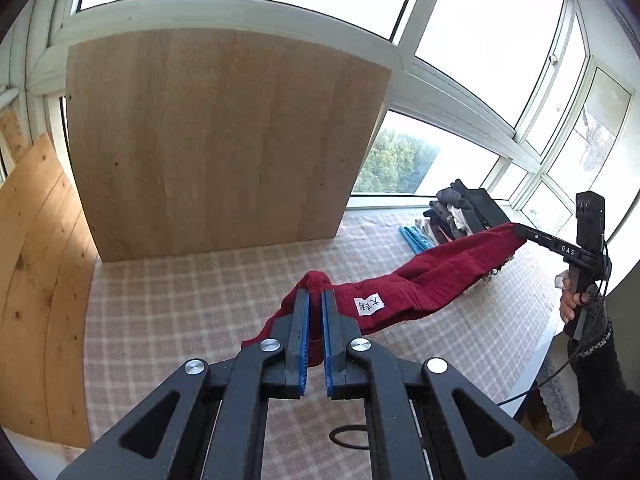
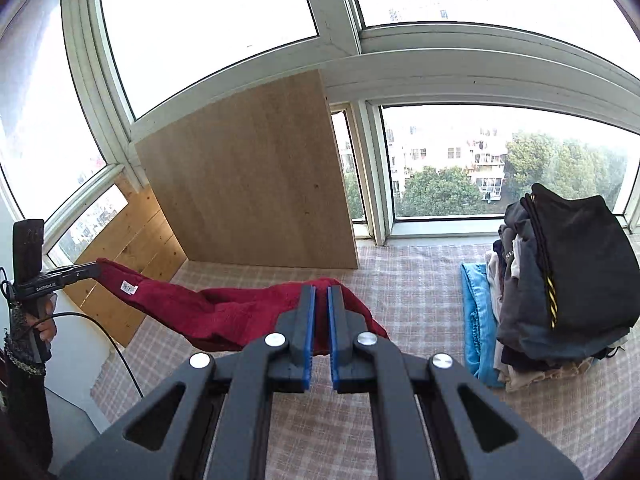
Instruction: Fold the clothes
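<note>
You've got the red garment [image 1: 420, 284] stretched in the air above the checked desk [image 1: 192, 304], not laid flat, no finished fold showing. Left gripper [image 1: 315, 300] jaws pinch one end, right gripper [image 2: 321, 298] jaws pinch the other. Right of the garment sits a stack of clothes [image 2: 560, 280]; this piece's folding and placing remain, judging by its hang.

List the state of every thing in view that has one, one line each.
left gripper: shut on the red garment's end.
right gripper: shut on the garment's other end.
red garment: lifted, stretched between both grippers, sagging, white label showing.
clothes pile: stacked on the checked cloth, leaning.
blue cloth: lying beside the pile.
wooden board: upright against the window.
</note>
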The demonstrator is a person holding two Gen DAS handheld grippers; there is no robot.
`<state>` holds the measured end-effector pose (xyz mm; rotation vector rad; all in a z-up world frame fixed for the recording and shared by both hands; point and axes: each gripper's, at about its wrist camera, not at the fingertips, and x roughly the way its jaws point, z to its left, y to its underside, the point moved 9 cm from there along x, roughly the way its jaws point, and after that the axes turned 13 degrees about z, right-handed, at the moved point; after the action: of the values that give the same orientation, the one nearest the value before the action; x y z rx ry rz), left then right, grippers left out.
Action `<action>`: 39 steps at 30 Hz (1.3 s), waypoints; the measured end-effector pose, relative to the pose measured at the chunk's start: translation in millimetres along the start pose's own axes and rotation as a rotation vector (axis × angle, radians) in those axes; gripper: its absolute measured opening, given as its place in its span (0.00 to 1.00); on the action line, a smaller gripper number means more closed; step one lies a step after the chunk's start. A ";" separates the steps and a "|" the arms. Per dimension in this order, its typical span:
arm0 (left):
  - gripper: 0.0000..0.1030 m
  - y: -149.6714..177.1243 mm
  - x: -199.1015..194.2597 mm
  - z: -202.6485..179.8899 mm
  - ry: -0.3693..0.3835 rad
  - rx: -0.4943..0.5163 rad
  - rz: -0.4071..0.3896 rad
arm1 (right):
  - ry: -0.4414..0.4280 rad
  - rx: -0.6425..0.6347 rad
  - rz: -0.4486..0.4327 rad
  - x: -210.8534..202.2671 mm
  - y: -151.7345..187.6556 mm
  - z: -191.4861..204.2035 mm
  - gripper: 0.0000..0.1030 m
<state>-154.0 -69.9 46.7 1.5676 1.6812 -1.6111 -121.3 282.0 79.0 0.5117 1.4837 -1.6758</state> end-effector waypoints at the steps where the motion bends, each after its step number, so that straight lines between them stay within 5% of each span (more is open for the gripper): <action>1: 0.05 16.1 10.7 1.3 0.004 -0.010 0.032 | 0.001 0.007 0.015 -0.8 8.6 -2.8 0.06; 5: 0.05 80.7 52.5 6.1 0.020 -0.049 0.161 | -0.020 0.076 0.159 29.1 78.5 -24.1 0.06; 11: 0.06 177.5 112.5 12.5 0.043 -0.107 0.355 | 0.018 0.270 0.530 129.4 271.7 -74.9 0.06; 14: 0.07 225.8 141.2 15.3 0.055 -0.136 0.452 | 0.058 0.337 0.668 148.1 329.4 -90.0 0.08; 17: 0.06 273.8 169.0 17.9 0.067 -0.166 0.549 | 0.144 0.267 0.636 128.5 323.2 -95.2 0.09; 20: 0.06 251.7 154.0 -6.6 0.045 -0.102 0.456 | 0.167 0.207 0.511 105.3 283.0 -97.8 0.11; 23: 0.07 228.0 137.4 -32.2 0.022 -0.037 0.360 | 0.141 0.178 0.350 94.0 232.4 -100.1 0.27; 25: 0.21 212.0 125.9 -49.5 0.007 0.006 0.296 | 0.141 0.122 0.234 96.9 196.2 -96.0 0.50; 27: 0.31 207.2 139.0 -89.3 0.028 0.082 0.249 | 0.167 0.059 0.170 110.6 170.3 -93.6 0.52; 30: 0.29 196.8 173.5 -157.4 0.076 0.161 0.216 | 0.138 0.002 0.202 133.6 157.6 -96.6 0.52; 34: 0.29 198.7 227.5 -236.1 0.101 0.233 0.274 | 0.089 -0.069 0.254 144.9 164.3 -107.5 0.52; 39: 0.29 201.1 280.8 -293.2 0.085 0.247 0.325 | 0.060 -0.152 0.319 165.9 169.3 -130.8 0.52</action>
<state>44.9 259.9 -192.0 1.9359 1.2177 -1.6448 -112.5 360.8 -179.8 0.6806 1.4715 -1.3004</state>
